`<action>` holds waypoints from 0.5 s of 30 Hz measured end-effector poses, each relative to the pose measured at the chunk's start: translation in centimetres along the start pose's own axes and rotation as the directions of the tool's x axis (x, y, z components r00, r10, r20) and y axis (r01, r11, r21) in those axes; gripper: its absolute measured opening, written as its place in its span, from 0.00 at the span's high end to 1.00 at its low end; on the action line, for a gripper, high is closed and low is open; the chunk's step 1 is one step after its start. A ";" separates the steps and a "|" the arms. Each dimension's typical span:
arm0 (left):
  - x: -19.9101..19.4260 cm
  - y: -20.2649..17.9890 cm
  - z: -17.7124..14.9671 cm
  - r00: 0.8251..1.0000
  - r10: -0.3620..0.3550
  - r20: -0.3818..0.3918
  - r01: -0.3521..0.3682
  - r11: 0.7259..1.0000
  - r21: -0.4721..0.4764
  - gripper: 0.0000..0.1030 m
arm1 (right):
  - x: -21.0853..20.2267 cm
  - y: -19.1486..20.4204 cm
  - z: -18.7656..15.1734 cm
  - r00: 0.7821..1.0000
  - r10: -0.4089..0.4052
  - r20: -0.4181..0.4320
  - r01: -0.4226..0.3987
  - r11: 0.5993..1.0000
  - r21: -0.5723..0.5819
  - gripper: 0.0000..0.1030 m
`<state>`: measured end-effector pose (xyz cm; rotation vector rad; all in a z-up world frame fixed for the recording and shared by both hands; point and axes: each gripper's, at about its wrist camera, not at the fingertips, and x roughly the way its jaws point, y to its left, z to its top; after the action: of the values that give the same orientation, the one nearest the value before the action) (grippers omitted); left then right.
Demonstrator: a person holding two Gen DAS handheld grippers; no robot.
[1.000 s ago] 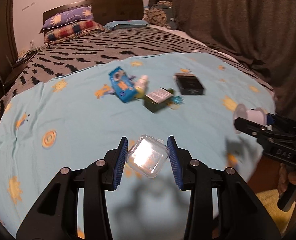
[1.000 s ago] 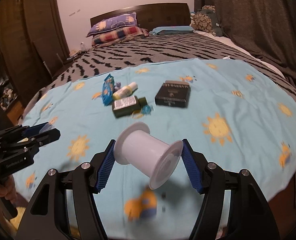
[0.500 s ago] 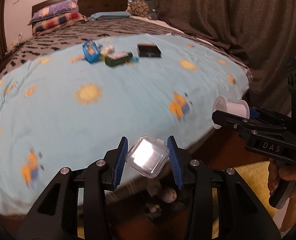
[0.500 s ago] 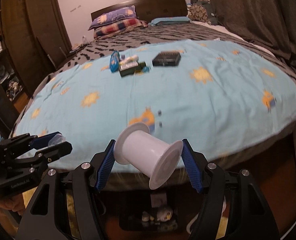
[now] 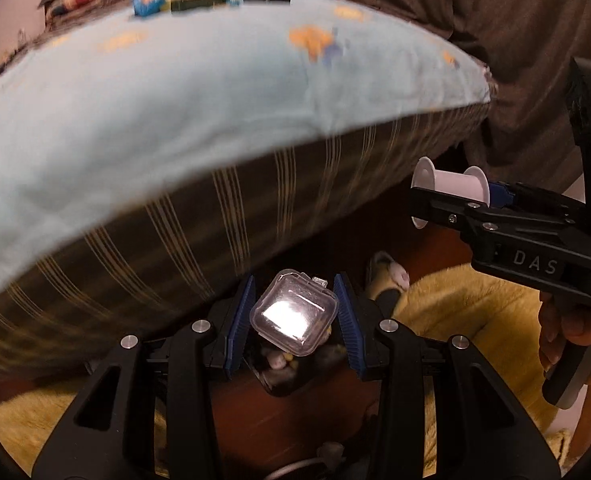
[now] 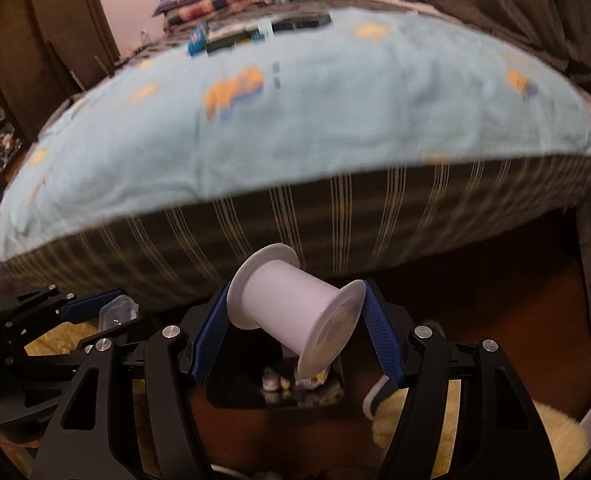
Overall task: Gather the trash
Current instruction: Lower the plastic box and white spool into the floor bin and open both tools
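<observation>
A small clear plastic case sits pinched between the blue pads of the left gripper, its jaws closed narrow on two opposite sides of the case. A white empty spool is clamped end to end in the right gripper, one flange against each pad, the barrel tilted so that its near flange dips toward 5 o'clock.

Below both loads, at 6 o'clock in each wrist view, lies a dark open bin on the brown floor by the foot of the bed; a few pale scraps lie in it. In the left view the case partly hides the bin, so the case seems to hang nearly over the opening. The spool's lower flange overlaps the bin's far edge in the right view.

A yellow rug lies at 3 o'clock of the bin. Above, from 9 to 3 o'clock, bulges the mattress under a light blue sheet, and more litter, blurred, lies on it at 12 o'clock.

The step in hand looks like the drop-off: both pieces are carried to the bin. The next move calls for centring each gripper over the opening and spreading the jaws; the spool may roll off the rim if let go too far out.
</observation>
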<state>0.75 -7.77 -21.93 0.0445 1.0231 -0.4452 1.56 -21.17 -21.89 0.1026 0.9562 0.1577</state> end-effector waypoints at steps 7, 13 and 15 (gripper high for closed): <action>3.3 0.4 -2.5 0.998 -0.008 -0.070 0.007 1.000 -0.012 0.62 | 2.9 -0.3 -2.1 0.998 0.018 -0.067 -0.018 1.000 0.007 0.36; 5.5 0.6 -3.7 0.992 0.003 -0.124 -0.007 1.000 -0.027 0.62 | 5.3 -0.4 -3.7 0.990 0.023 -0.138 -0.021 1.000 0.014 0.36; 5.9 0.7 -3.7 0.991 0.005 -0.131 -0.008 1.000 -0.023 0.62 | 5.8 -0.2 -3.7 0.988 0.026 -0.149 -0.024 1.000 0.011 0.36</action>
<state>0.63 -8.30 -28.92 0.0564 1.1568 -0.4284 1.86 -20.28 -28.71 0.1121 1.1053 0.1864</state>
